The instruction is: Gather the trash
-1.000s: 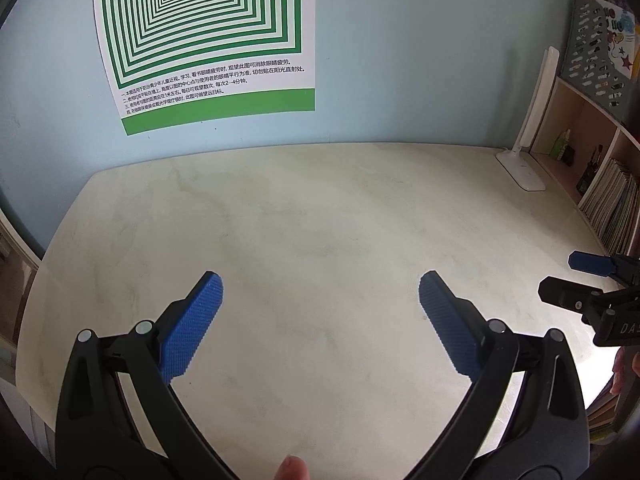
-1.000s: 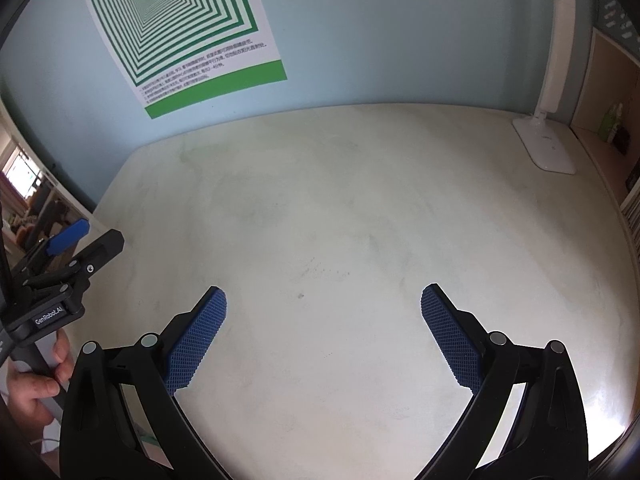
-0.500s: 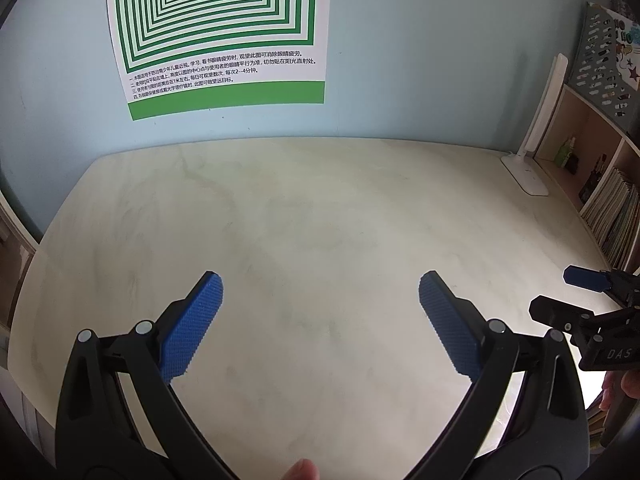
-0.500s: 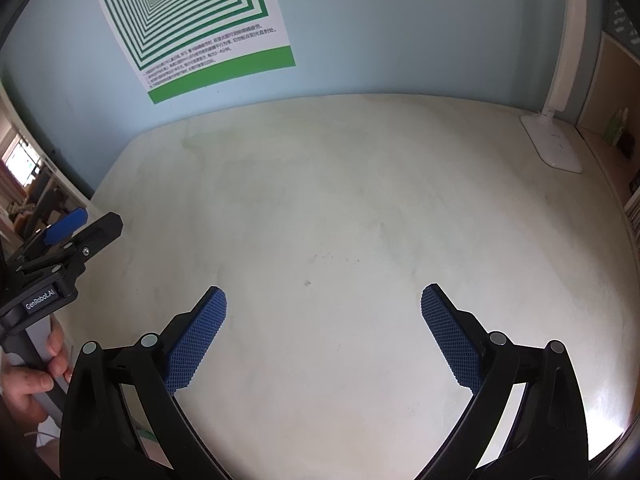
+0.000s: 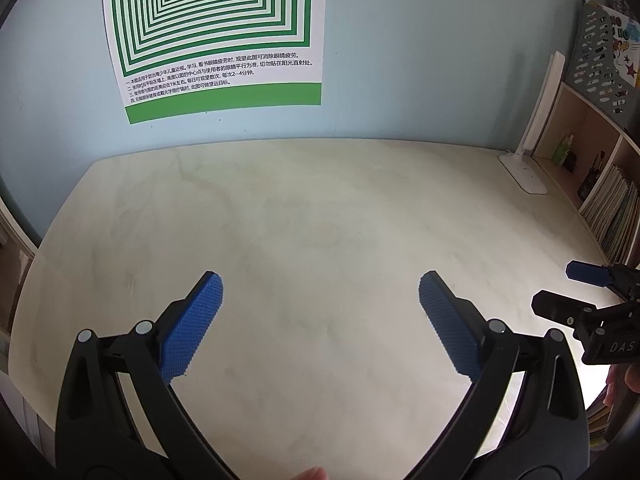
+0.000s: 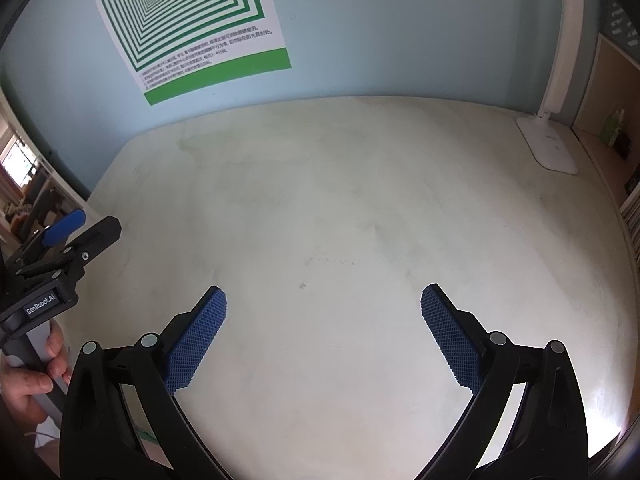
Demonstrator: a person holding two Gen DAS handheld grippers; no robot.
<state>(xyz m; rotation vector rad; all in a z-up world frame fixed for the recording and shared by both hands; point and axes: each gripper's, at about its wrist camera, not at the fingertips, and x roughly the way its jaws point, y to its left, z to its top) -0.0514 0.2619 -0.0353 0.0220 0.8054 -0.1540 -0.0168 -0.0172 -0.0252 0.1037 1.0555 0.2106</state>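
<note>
We hold the left gripper (image 5: pixel 320 312) and the right gripper (image 6: pixel 323 320) above the pale surface (image 5: pixel 320 208), both with fingers spread wide and grasping nothing. No trash shows on it in either view, only a white desk lamp (image 6: pixel 556 80) at the far right corner by the bookshelf (image 5: pixel 600 184), so we judge the step to be either a search or the end of collecting. The next move calls for scanning beyond the surface before committing either gripper.

Wall: pale blue (image 5: pixel 420 60), green-striped poster (image 5: pixel 216 36)
Desk: cream marbled top (image 5: pixel 320 220)
Lamp: white (image 6: pixel 556 92)
Shelf: wooden, books (image 5: pixel 612 216)
</note>
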